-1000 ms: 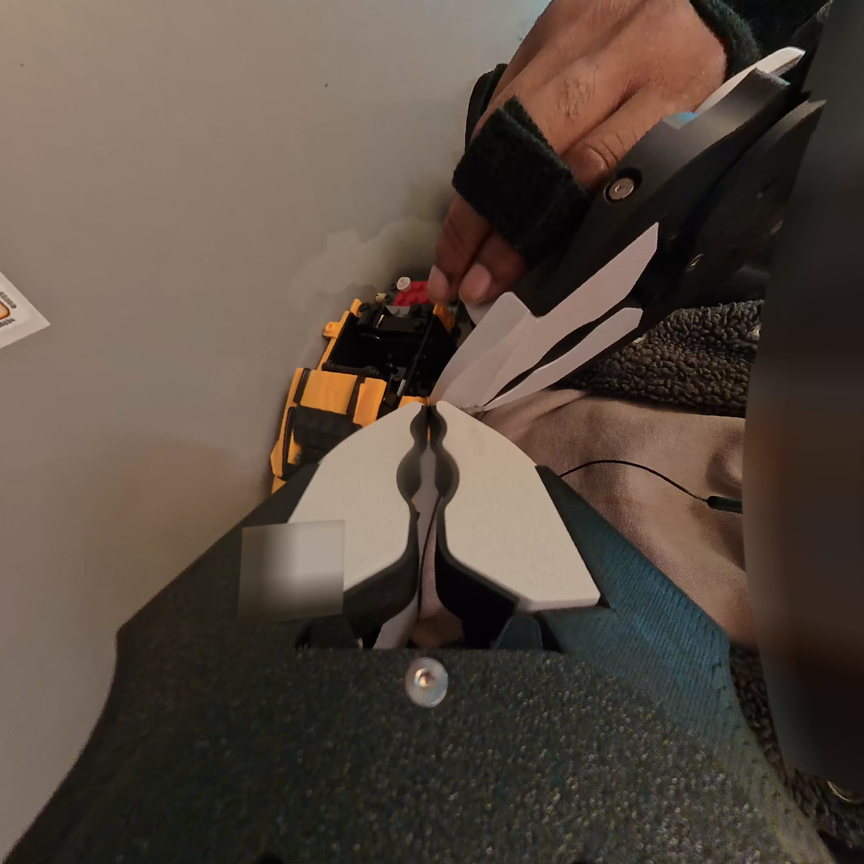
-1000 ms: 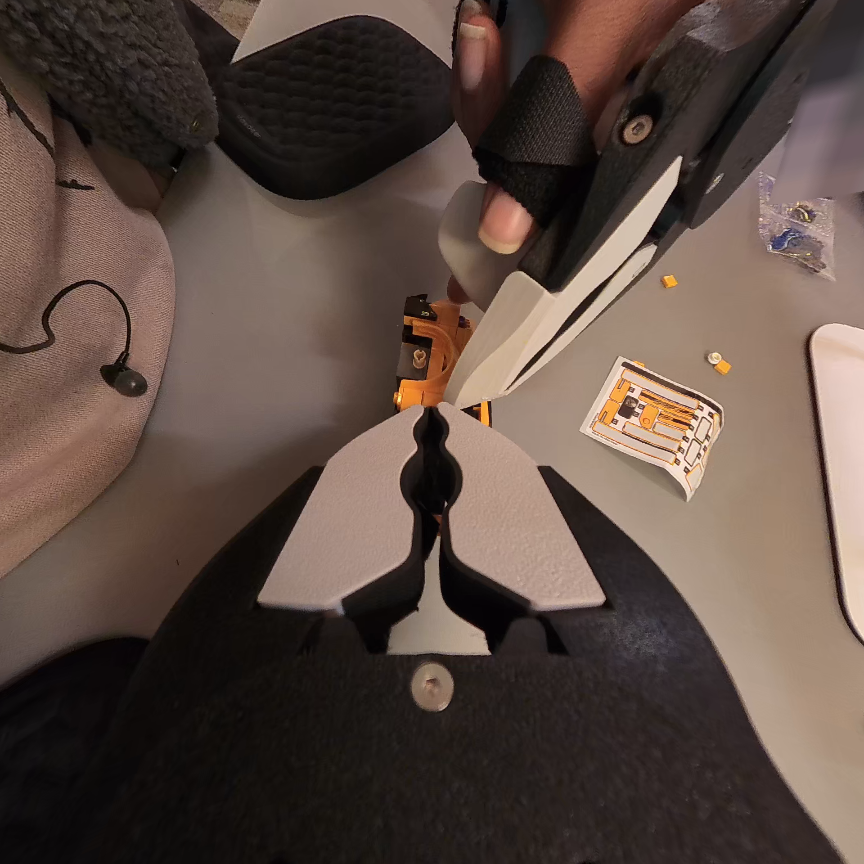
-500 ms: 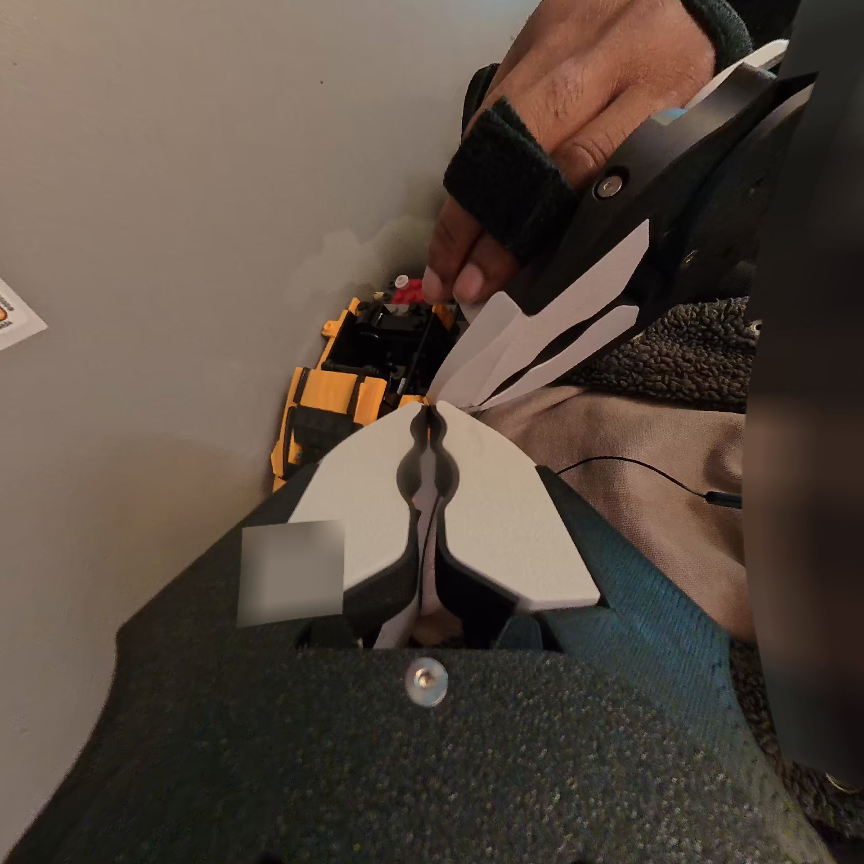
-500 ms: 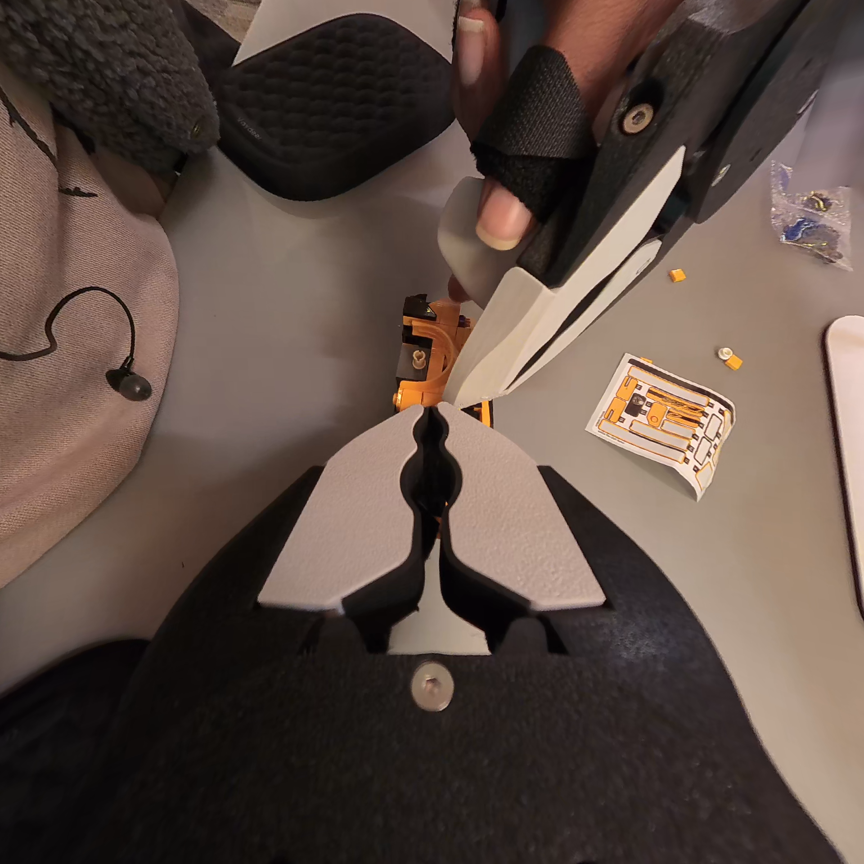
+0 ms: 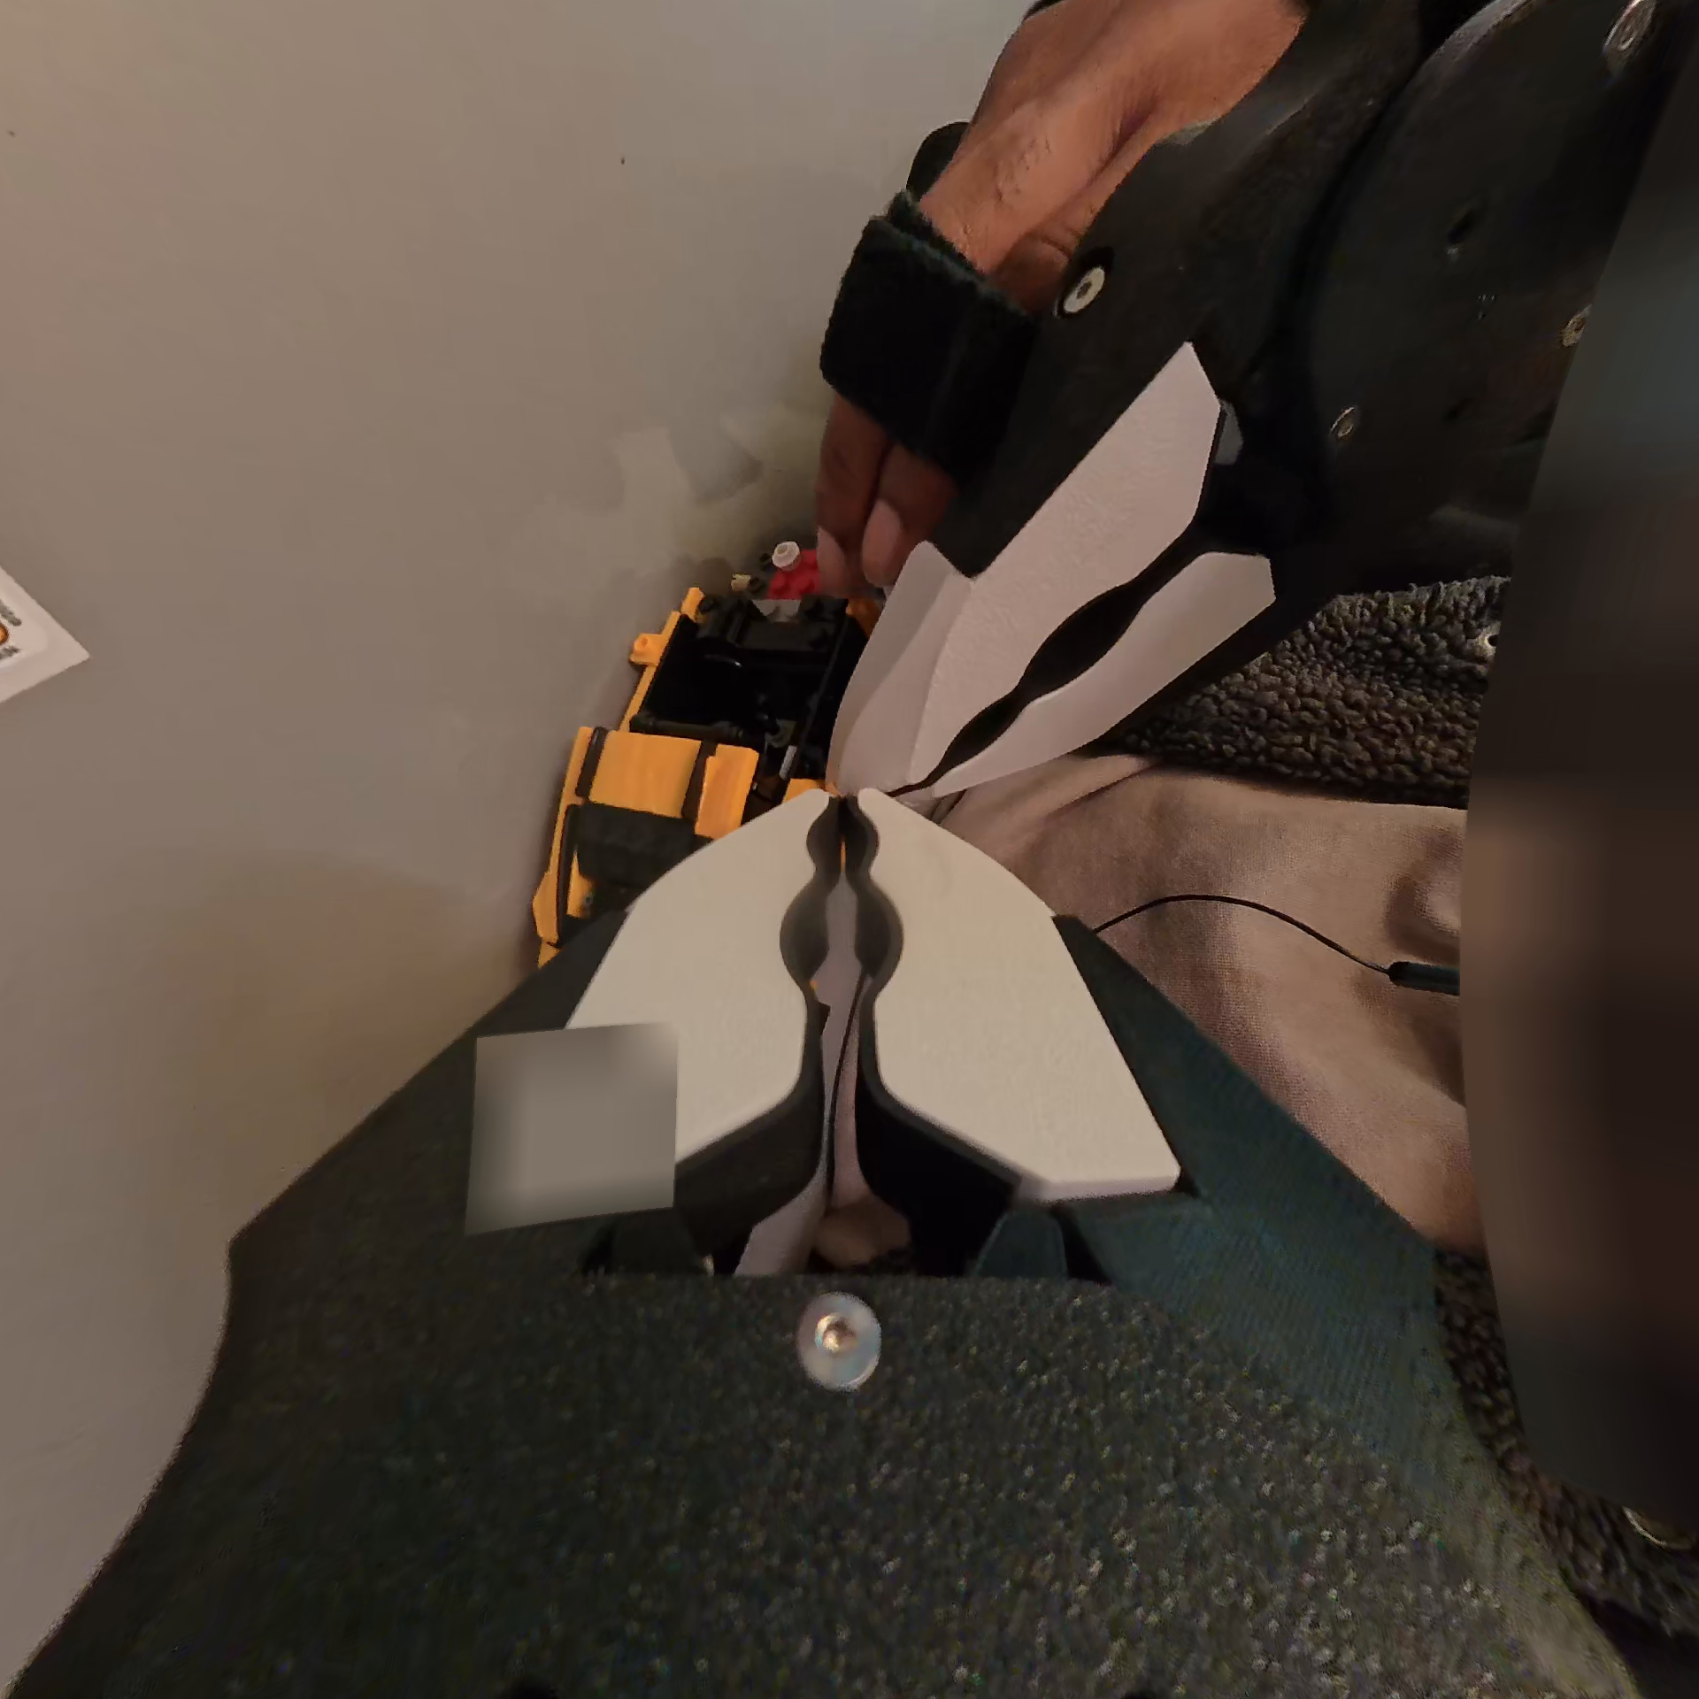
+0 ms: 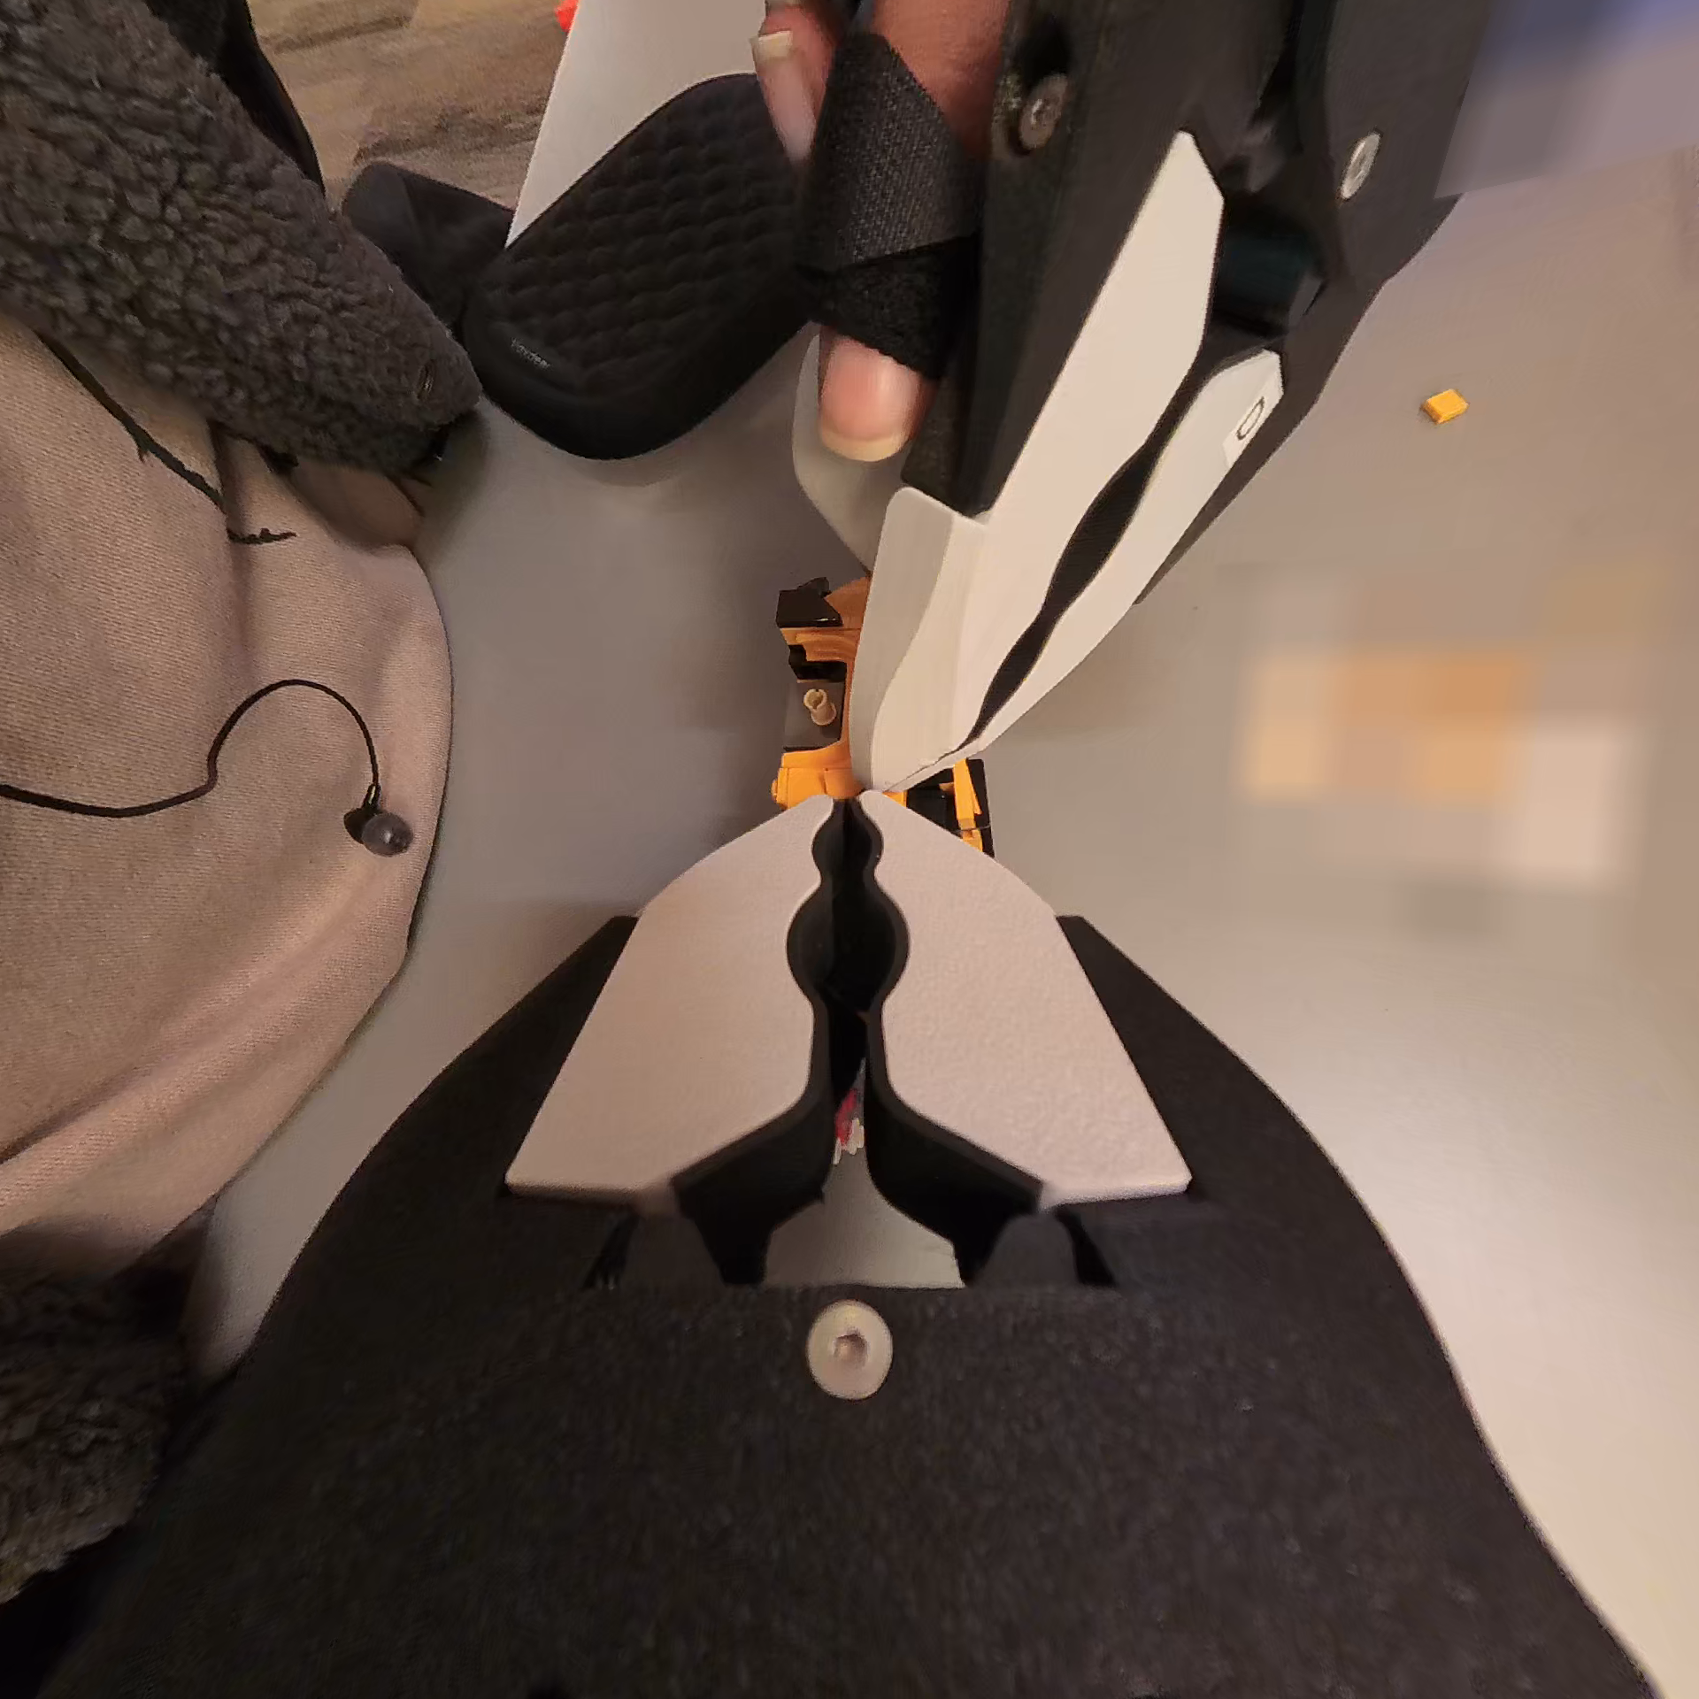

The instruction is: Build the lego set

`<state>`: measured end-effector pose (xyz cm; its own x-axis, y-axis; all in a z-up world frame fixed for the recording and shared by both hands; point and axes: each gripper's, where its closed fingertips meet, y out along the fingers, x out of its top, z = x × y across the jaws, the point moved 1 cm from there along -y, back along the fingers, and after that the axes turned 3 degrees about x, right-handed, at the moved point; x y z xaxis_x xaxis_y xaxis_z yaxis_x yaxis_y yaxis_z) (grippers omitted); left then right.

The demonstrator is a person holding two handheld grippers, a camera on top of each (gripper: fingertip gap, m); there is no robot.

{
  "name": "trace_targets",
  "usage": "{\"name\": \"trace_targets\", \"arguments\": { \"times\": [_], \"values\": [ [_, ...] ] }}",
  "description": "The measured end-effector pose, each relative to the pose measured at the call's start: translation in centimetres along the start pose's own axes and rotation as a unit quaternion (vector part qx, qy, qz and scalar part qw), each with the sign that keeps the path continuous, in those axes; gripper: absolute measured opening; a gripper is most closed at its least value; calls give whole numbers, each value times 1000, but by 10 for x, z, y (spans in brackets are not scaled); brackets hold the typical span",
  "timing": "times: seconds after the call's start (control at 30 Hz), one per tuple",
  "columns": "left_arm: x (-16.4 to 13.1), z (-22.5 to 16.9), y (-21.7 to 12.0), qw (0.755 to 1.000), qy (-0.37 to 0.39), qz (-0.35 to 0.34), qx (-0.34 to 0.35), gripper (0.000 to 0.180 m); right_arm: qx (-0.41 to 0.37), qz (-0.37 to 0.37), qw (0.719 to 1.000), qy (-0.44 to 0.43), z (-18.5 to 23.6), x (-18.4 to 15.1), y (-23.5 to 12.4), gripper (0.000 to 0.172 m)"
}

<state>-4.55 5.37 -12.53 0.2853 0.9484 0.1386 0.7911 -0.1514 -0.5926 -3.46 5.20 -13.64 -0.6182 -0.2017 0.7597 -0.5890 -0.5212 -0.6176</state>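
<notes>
Both grippers, left (image 5: pixel 841 804) and right (image 6: pixel 848 804), have fingers pressed together, tips meeting over the yellow toy car (image 5: pixel 662 763) on the table (image 5: pixel 322 368); whether either pinches some thin part cannot be told.

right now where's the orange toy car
On the grey table, just past both shut jaws' tips, beside the beige garment: the orange toy car lies centre in both wrist views.

The right gripper (image 6: pixel 848 809), its white fingertips closed together, meets the tip of the left gripper (image 6: pixel 896 777) over an orange-and-black brick-built toy vehicle (image 6: pixel 814 708) on a grey table (image 6: pixel 598 644); a beige garment (image 6: pixel 184 735) lies to its left.
</notes>
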Motion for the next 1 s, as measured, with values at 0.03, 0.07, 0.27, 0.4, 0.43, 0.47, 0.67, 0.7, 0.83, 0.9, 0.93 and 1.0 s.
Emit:
{"name": "trace_targets", "arguments": {
  "times": [0.03, 0.07, 0.27, 0.4, 0.43, 0.47, 0.67, 0.7, 0.83, 0.9, 0.93, 1.0],
  "values": [
    [0, 0, 0, 1000, 1, 0, -1, 0, -1, 1, 1000, 2, 0, 0, 0, 0],
    [0, 0, 0, 1000, 2, 1, -2, 0, -1, 1, 1000, 1, 1, 0, 0, 0],
    [0, 0, 0, 1000, 13, 9, -5, 0, 1, -2, 1000, 4, 3, 1, -2, 0],
    [-1, 0, 0, 1000, 20, 15, -8, 0, 2, -9, 1000, 8, 1, 3, -8, 0],
    [-1, 0, 0, 1000, 22, 17, -9, 0, 0, -9, 1000, 8, 0, 3, -10, 0],
    [-1, 0, 0, 999, 25, 19, -9, 0, -2, -10, 1000, 8, -1, 2, -11, 0],
    [-1, -1, 1, 999, 39, 30, -16, 0, -5, -5, 1000, 6, -1, 1, -10, 0],
    [-2, -1, 1, 998, 44, 32, -16, 0, -5, -5, 1000, 7, -1, 1, -10, 0],
    [-3, -6, 2, 996, 75, 38, -21, 0, -7, -2, 1000, 7, -1, -1, -9, 0],
    [-4, -9, 4, 995, 91, 41, -22, 0, -8, 1, 1000, 5, -1, -3, -8, 0],
    [-4, -10, 5, 994, 96, 42, -23, 0, -9, 4, 1000, 3, -1, -4, -7, 0],
    [-5, -12, 7, 993, 103, 42, -27, 0, -11, 9, 1000, -2, 0, -6, -6, 0]
  ]
}}
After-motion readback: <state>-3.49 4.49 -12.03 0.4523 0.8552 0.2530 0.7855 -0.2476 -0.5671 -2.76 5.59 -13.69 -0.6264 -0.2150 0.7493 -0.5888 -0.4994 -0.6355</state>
